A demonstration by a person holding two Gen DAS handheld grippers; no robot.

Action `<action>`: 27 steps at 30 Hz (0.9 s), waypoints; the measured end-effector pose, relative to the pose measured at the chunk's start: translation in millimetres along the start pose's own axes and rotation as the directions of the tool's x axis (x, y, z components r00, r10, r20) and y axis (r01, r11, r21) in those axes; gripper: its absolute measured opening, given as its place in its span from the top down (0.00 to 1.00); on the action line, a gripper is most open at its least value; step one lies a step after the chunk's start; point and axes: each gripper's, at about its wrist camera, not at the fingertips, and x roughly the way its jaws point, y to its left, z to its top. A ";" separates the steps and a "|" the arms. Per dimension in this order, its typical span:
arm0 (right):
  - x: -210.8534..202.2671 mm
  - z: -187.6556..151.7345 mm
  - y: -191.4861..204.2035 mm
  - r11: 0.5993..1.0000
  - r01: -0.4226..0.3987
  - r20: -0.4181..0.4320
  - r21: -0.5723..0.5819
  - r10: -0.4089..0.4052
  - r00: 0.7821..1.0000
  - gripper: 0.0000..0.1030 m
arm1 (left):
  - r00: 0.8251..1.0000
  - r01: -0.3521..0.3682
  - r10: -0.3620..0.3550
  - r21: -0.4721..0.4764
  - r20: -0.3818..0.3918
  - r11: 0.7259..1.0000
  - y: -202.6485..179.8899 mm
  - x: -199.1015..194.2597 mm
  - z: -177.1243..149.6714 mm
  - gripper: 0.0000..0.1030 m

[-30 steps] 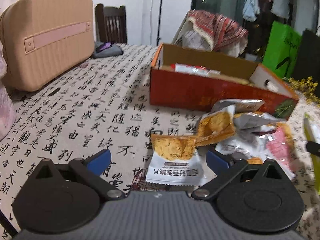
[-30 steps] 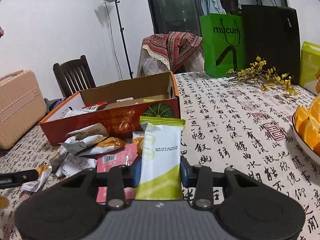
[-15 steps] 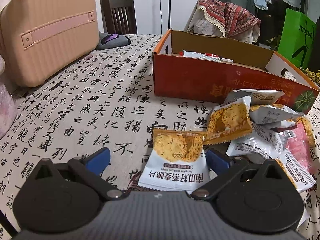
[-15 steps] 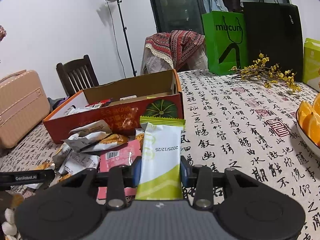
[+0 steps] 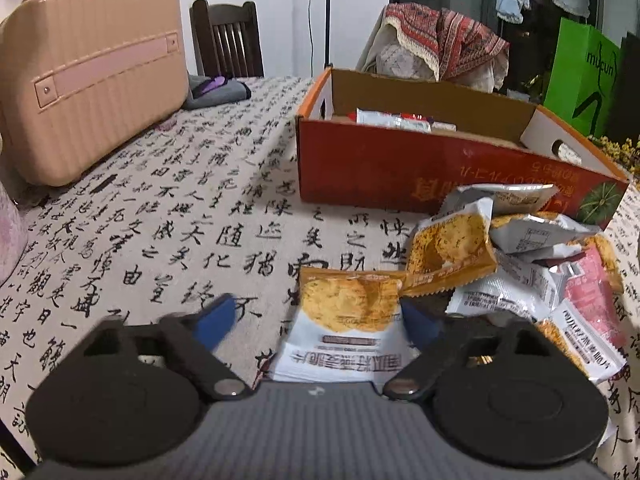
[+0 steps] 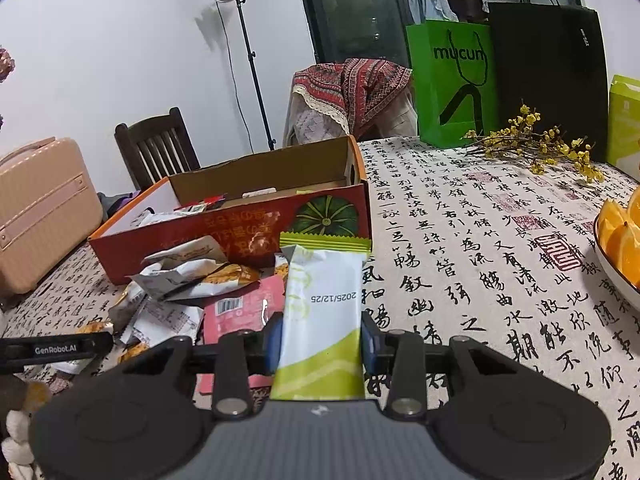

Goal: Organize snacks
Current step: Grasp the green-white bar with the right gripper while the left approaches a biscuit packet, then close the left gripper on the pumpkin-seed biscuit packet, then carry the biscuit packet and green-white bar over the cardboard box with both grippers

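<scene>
Angled down over the calligraphy tablecloth [image 5: 180, 220], the left gripper [image 5: 320, 320] is closing its jaws around an orange-and-white cracker packet [image 5: 348, 332] lying before the red box [image 5: 400, 168], not yet pinching it, while the right gripper [image 6: 322, 340], tilted down, clamps a green-and-white snack bar [image 6: 324, 312].

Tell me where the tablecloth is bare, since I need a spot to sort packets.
Bare cloth lies between the pink case and the red box, and between that box and the orange bowl, short of the yellow sprigs. It is crowded in front of the box, where the packet pile lies.
</scene>
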 end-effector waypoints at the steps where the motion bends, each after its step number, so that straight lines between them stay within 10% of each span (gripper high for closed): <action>1: -0.2 0.2 0.1 1.000 0.001 0.001 0.000 -0.001 1.000 0.64 | 1.000 0.009 -0.009 -0.002 0.008 1.000 0.9 -1.6 0.4 0.42; 27: -15.1 24.4 8.5 0.999 -0.003 0.068 -0.041 0.006 0.998 0.64 | 0.974 0.111 -0.106 -0.015 0.201 0.994 10.2 -52.8 36.3 0.52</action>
